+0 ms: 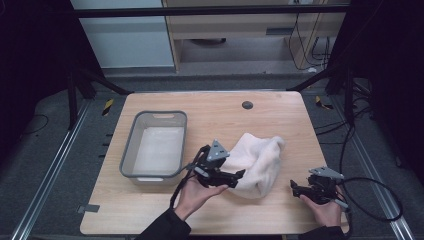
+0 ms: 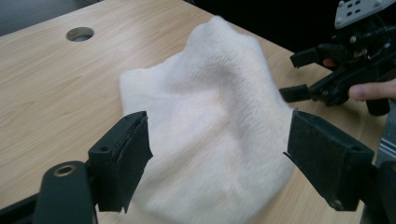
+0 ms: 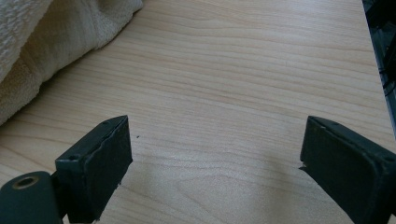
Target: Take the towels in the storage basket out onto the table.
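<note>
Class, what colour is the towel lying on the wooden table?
The towel is cream-white, plain with no pattern; the left gripper view shows it best.

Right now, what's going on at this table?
A person works a gripper in each hand over a white towel bunched on the table. The left gripper is at the towel's edge, jaws open, nothing gripped. The right gripper sits open beside the towel, apart from it. A grey bin stands to the left.
</note>
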`<state>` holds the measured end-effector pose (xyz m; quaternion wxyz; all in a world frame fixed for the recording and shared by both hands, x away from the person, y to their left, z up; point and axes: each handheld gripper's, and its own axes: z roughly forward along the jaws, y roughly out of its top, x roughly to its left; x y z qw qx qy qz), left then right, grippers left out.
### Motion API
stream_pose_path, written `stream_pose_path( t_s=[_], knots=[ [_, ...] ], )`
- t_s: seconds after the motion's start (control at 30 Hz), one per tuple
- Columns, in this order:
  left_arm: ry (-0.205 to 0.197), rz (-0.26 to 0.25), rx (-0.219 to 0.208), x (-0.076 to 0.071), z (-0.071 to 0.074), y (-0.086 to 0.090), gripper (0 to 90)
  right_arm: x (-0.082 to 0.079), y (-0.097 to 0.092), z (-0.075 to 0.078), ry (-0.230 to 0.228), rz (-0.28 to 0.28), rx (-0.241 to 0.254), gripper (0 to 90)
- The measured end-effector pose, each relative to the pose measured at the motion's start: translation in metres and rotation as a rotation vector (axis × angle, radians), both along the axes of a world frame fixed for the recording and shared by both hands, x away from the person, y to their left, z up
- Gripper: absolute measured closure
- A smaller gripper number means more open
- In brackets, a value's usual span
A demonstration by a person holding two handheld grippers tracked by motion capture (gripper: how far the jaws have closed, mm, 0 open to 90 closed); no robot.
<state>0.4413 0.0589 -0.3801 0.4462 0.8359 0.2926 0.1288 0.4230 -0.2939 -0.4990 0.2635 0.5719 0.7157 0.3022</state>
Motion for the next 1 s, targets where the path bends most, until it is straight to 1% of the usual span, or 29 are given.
stream_pose_path(
  t_s=[0.03, 0.07, 0.17, 0.23, 0.3, 0.33, 0.37, 0.4, 0.43, 0.47, 0.53, 0.57, 0.63, 0.67, 0.7, 0.77, 0.8, 0.83, 0.87, 0.9, 0.93, 0.97, 1.0],
  knots=[
    [0.000, 0.000, 0.000, 0.000, 0.000, 0.000, 20.1, 0.000, 0.000, 0.000, 0.000, 0.000, 0.000, 8.9],
    [-0.005, 0.016, 0.013, -0.002, 0.000, 0.015, 20.0, 0.000, 0.000, 0.000, -0.003, 0.002, 0.001, 8.8],
    [-0.017, 0.051, 0.002, -0.005, -0.002, 0.038, 20.2, 0.000, 0.001, 0.000, 0.000, 0.003, 0.000, 8.5],
    [-0.013, 0.080, -0.002, -0.006, -0.005, 0.054, 20.1, 0.000, 0.002, -0.001, 0.000, 0.002, 0.001, 8.2],
    [-0.008, 0.105, 0.002, -0.007, -0.009, 0.068, 20.1, 0.000, 0.002, -0.001, -0.001, 0.004, -0.003, 8.0],
    [-0.008, 0.105, 0.002, -0.007, -0.009, 0.068, 20.1, 0.000, 0.002, -0.001, -0.002, 0.005, -0.005, 7.9],
    [-0.012, 0.116, 0.007, -0.008, -0.011, 0.075, 20.1, 0.000, 0.002, -0.001, -0.002, 0.005, -0.005, 7.9],
    [-0.011, 0.139, 0.004, -0.010, -0.014, 0.089, 20.2, 0.000, 0.002, -0.001, -0.002, 0.005, -0.005, 7.8],
    [-0.010, 0.147, 0.005, -0.011, -0.016, 0.096, 20.2, 0.000, 0.002, -0.001, -0.001, 0.003, -0.003, 7.8],
    [-0.010, 0.147, 0.005, -0.011, -0.016, 0.096, 20.2, 0.000, 0.002, -0.001, -0.001, 0.003, -0.003, 7.8],
    [-0.021, 0.184, 0.003, -0.013, -0.019, 0.115, 20.2, 0.000, 0.002, -0.001, 0.001, 0.002, 0.000, 7.6],
    [-0.021, 0.184, 0.003, -0.013, -0.019, 0.115, 20.2, 0.000, 0.002, -0.001, 0.001, 0.002, 0.000, 7.6],
    [-0.017, 0.211, -0.014, -0.013, -0.021, 0.125, 20.2, -0.001, 0.002, -0.001, -0.001, 0.003, -0.002, 7.6],
    [-0.022, 0.222, 0.001, -0.013, -0.020, 0.131, 20.0, 0.000, 0.002, -0.001, -0.001, 0.004, -0.003, 7.5],
    [-0.029, 0.232, 0.005, -0.013, -0.020, 0.134, 20.0, 0.000, 0.002, -0.001, -0.001, 0.004, -0.003, 7.5],
    [-0.040, 0.250, 0.001, -0.015, -0.020, 0.143, 20.0, 0.000, 0.002, -0.001, -0.001, 0.005, -0.005, 7.4],
    [-0.041, 0.266, 0.000, -0.016, -0.021, 0.149, 20.0, 0.000, 0.002, -0.001, -0.002, 0.006, -0.006, 7.5],
    [-0.041, 0.266, 0.000, -0.016, -0.021, 0.149, 20.0, 0.000, 0.002, -0.001, -0.002, 0.006, -0.006, 7.5],
    [-0.036, 0.282, -0.004, -0.018, -0.023, 0.158, 20.0, 0.000, 0.003, -0.001, -0.001, 0.010, -0.008, 7.4],
    [-0.036, 0.282, -0.004, -0.018, -0.023, 0.158, 20.0, 0.000, 0.003, -0.002, 0.001, 0.008, -0.010, 7.4],
    [-0.035, 0.298, -0.006, -0.019, -0.024, 0.165, 20.0, 0.000, 0.003, -0.002, 0.001, 0.010, -0.009, 7.4],
    [-0.035, 0.298, -0.006, -0.019, -0.024, 0.165, 20.0, 0.000, 0.003, -0.002, 0.001, 0.010, -0.009, 7.4],
    [-0.038, 0.311, -0.008, -0.020, -0.025, 0.171, 20.1, 0.000, 0.003, -0.002, 0.003, 0.013, -0.012, 7.4]
  ],
)
